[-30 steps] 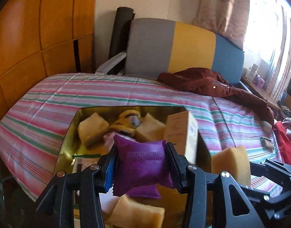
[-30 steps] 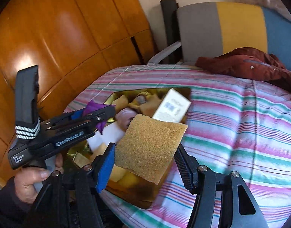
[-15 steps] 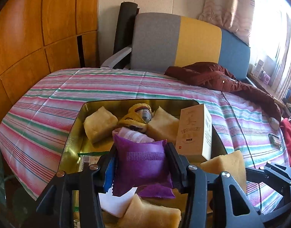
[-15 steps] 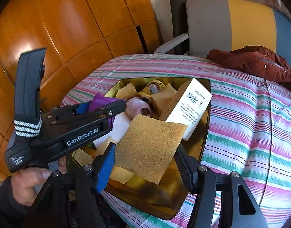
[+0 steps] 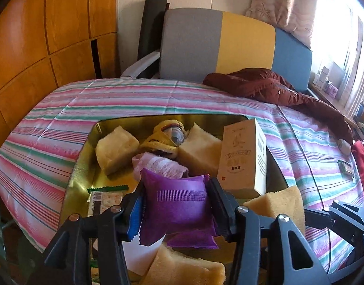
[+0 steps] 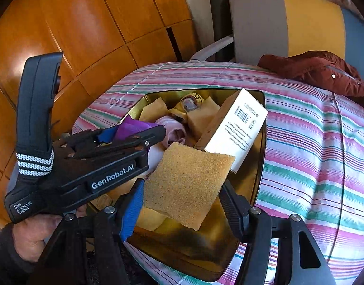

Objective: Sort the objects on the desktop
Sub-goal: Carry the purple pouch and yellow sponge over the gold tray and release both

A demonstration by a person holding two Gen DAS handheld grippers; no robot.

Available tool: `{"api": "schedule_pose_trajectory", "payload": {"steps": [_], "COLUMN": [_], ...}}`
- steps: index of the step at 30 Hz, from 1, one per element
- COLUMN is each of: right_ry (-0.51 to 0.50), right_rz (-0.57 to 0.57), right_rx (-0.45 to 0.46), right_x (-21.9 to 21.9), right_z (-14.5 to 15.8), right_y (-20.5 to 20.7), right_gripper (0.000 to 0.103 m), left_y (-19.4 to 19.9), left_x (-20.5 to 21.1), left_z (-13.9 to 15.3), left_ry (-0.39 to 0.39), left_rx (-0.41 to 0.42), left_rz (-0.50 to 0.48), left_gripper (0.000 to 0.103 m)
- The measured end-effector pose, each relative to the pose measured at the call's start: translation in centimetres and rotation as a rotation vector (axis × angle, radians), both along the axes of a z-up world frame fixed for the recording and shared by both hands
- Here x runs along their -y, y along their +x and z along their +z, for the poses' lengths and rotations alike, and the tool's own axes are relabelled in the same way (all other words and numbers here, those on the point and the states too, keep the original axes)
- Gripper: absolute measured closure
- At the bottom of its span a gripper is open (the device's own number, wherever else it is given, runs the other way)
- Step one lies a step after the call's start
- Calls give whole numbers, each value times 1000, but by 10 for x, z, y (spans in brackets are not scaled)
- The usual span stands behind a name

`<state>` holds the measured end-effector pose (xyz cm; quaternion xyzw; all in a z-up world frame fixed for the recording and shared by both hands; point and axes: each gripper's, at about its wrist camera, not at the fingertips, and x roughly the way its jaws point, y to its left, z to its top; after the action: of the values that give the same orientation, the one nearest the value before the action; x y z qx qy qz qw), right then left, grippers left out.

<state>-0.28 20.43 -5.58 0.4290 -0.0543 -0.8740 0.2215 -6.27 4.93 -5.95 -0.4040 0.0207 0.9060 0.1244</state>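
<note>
5 sponges [image 5: 115, 149], 2 purple sachets [image 5: 174, 204], 1 box [image 5: 241, 154], 1 tin [image 5: 79, 173].

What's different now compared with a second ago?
Both hand-held grippers have come lower and closer over the gold tin. The left one, its jaws opening, still has the purple pouch between them; the right still grips the sponge. The white box and cloths in the tin look unmoved.

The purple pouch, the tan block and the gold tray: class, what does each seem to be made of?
Purple pouch: probably plastic film, slightly glossy, with zigzag-cut edges and a ribbed seal strip.
Tan block: likely sponge foam, matte, with a coarse, porous face.
Gold tray: seemingly metal, since its inner walls are shiny and mirror-like.
</note>
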Motion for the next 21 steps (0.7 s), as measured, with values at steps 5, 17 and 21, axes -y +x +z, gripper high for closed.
{"api": "schedule_pose_trajectory", "payload": {"steps": [5, 17, 21], "right_ry": [6, 3, -9], "right_rz": [-15, -32, -42], "right_rx": [9, 11, 12], "right_x": [-2, -4, -7], "right_z": [-5, -6, -7], "right_y": [-1, 0, 3], "right_gripper": [38, 35, 32], "left_y": [2, 6, 7], "left_x": [-3, 0, 0], "left_z": [-2, 1, 2], "left_ry": [-11, -8, 2], "left_rx": [-1, -13, -7], "left_rz": [-7, -1, -6], "left_gripper": [49, 45, 44]}}
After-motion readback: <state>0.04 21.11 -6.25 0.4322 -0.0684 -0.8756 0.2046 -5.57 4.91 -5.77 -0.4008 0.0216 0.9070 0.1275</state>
